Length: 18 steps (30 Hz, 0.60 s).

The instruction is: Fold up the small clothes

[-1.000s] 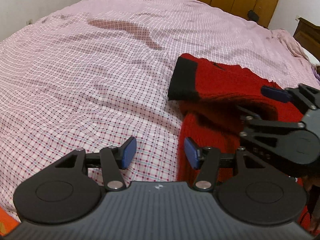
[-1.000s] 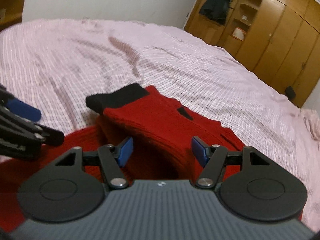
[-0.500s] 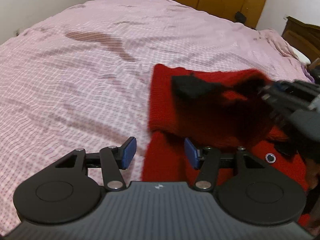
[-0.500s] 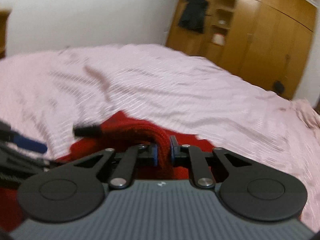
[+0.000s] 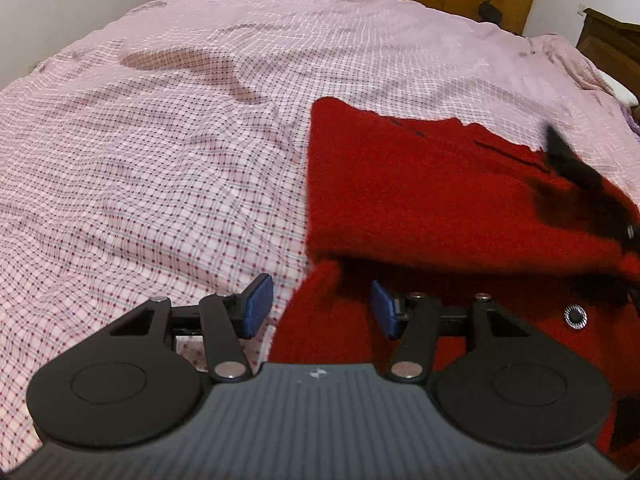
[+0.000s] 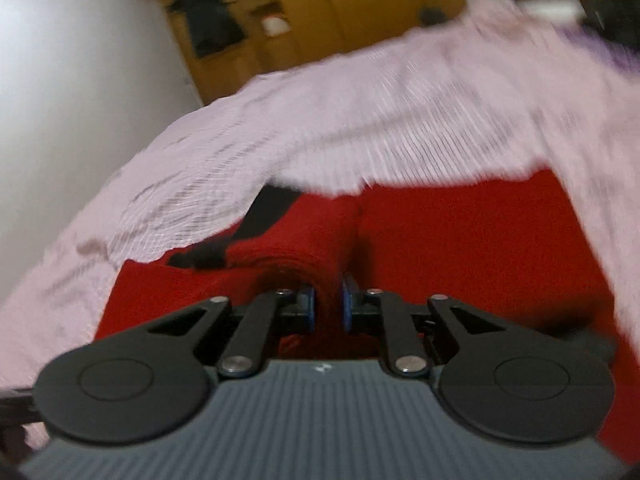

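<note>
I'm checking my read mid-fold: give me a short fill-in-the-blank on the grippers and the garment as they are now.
1. The right gripper is shut on a fold of the ____ sweater.
2. The left gripper has its jaws ____.
3. The sweater lies on a ____ checked bedsheet.
4. The sweater's cuff is ____.

Missing words: red; open; pink; black

Left gripper (image 5: 319, 307) — black linkages, blue pads (silver screws), ribbed grey body.
</note>
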Available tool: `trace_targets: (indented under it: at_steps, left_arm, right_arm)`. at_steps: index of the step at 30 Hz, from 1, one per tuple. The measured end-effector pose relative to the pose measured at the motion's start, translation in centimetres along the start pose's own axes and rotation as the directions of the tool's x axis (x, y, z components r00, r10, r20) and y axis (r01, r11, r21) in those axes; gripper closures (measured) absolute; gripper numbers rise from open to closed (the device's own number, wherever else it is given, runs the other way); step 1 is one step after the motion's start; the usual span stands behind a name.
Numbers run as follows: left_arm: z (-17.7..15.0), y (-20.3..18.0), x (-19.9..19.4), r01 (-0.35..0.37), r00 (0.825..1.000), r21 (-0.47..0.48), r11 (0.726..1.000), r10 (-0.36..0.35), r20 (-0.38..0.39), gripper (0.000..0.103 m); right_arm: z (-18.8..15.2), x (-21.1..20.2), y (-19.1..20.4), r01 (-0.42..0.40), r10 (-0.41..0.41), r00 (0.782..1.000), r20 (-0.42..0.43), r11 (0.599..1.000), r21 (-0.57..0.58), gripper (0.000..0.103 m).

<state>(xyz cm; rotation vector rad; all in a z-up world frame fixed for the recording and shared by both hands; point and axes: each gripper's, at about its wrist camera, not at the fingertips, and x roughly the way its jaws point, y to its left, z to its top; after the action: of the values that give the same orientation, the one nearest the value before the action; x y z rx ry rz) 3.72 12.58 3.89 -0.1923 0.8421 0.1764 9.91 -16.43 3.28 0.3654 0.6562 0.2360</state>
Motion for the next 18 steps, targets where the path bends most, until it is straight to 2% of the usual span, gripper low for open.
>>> trace_targets:
  at_steps: [1, 7, 9, 11, 15, 18]
  left_arm:
    - [0.2, 0.0, 0.2, -0.002, 1.0, -0.003, 1.0, 0.002, 0.001, 0.042]
    - [0.5, 0.0, 0.9, -0.012, 1.0, -0.011, 1.0, 0.012, 0.001, 0.042]
    - [0.5, -0.1, 1.0, -0.015, 1.0, -0.007, 1.0, 0.015, 0.003, 0.042]
    - [0.5, -0.1, 1.1, -0.016, 1.0, -0.004, 1.0, 0.016, 0.005, 0.042]
    - [0.5, -0.1, 1.1, -0.019, 1.0, -0.003, 1.0, 0.019, 0.002, 0.042]
    - [0.5, -0.1, 1.1, -0.021, 1.0, -0.001, 1.0, 0.021, 0.004, 0.041]
  right_arm:
    - [-0.4, 0.0, -0.4, 0.003, -0.002, 1.0, -0.013, 1.0, 0.02, 0.08]
    - [-1.7, -2.1, -2.2, 0.014, -0.014, 1.0, -0.001, 0.999, 0.036, 0.079]
    - [-1.6, -2.6, -2.6, 0.02, -0.019, 1.0, -0.02, 0.999, 0.038, 0.069]
    - [-1.7, -3.6, -2.9, 0.061, -0.061, 0.998, -0.03, 0.998, 0.007, 0.054]
    - [-1.6, -5.7, -3.3, 0.044, -0.048, 0.997, -0.054, 0.996, -0.077, 0.054]
    - [-0.9, -7.5, -3.3, 0.022, -0.026, 0.999, -0.031, 0.991, -0.132, 0.054]
